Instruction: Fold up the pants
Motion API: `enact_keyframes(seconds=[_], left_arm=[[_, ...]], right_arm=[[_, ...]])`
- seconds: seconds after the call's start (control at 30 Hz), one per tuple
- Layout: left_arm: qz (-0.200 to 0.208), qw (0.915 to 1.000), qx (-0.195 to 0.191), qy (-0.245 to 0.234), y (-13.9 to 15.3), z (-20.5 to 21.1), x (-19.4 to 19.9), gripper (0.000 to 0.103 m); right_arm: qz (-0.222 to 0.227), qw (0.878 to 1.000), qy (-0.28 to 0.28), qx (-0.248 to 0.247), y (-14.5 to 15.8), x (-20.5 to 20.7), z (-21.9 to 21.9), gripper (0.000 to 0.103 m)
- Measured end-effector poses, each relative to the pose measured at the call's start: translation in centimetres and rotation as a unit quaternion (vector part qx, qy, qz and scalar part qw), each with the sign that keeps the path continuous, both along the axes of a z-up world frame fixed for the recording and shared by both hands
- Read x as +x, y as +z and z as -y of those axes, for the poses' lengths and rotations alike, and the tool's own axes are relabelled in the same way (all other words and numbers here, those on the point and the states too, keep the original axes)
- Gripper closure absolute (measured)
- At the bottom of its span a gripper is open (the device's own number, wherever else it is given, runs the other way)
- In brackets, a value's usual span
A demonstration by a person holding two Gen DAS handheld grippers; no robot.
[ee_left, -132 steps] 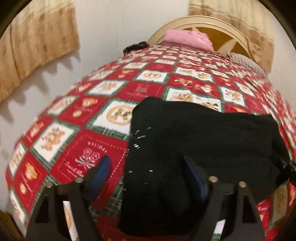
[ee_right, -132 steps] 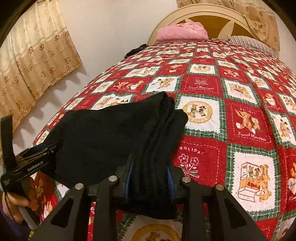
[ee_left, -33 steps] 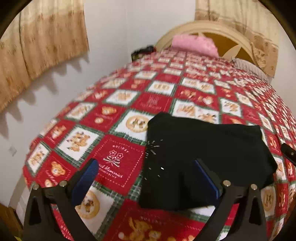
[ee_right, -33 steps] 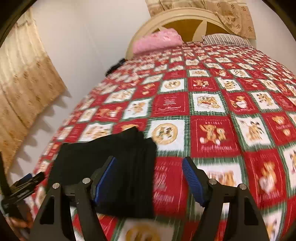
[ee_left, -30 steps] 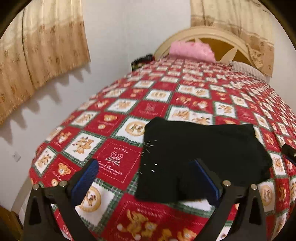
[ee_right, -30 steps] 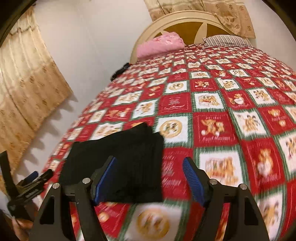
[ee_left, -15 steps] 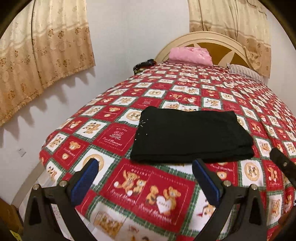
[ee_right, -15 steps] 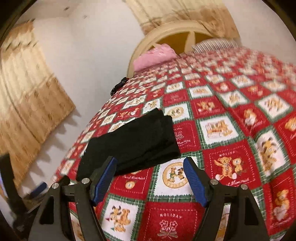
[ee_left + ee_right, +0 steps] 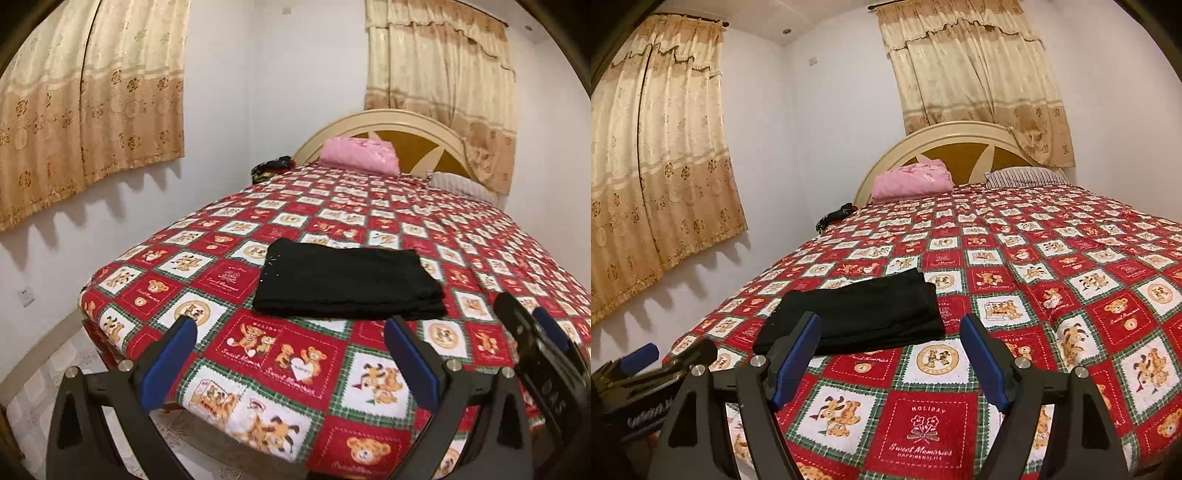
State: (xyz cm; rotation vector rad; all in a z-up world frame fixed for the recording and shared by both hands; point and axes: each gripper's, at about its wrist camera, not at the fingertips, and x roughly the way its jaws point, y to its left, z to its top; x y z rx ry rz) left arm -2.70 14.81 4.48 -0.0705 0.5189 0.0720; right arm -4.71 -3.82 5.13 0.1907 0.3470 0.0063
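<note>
Black folded pants (image 9: pixel 347 284) lie on the bed (image 9: pixel 303 373); my left gripper (image 9: pixel 291 363) and right gripper (image 9: pixel 890 354) gape wide, empty, short of them. Only the right view shows a striped pillow (image 9: pixel 1025 176).

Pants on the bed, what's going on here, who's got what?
Nobody is holding anything. The black pants lie folded into a flat rectangle on the red teddy-bear bedspread, near the foot corner. The left gripper and the right gripper are both open and empty, short of the pants and not touching them. The fold looks finished. A pink bundle and a striped pillow sit by the headboard.
</note>
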Motion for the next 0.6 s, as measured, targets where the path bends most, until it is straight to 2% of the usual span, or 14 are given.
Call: enact_keyframes(seconds=[0.17,0.43,0.6], left_arm=[[0.016,0.9991,0.037,0.011,1.4,0.9,-0.9,0.0],[0.023,0.9988,0.037,0.022,2.2,0.9,-1.7,0.0],[0.022,0.9985,0.045,0.022,2.1,1.2,-1.9,0.0]], right_arm=[[0.025,1.0,-0.008,0.002,1.6,-1.9,0.3,0.024],[0.054,0.998,-0.014,0.008,3.1,-4.0,1.1,0.022],[0.055,0.998,-0.018,0.009,3.2,-4.1,1.2,0.021]])
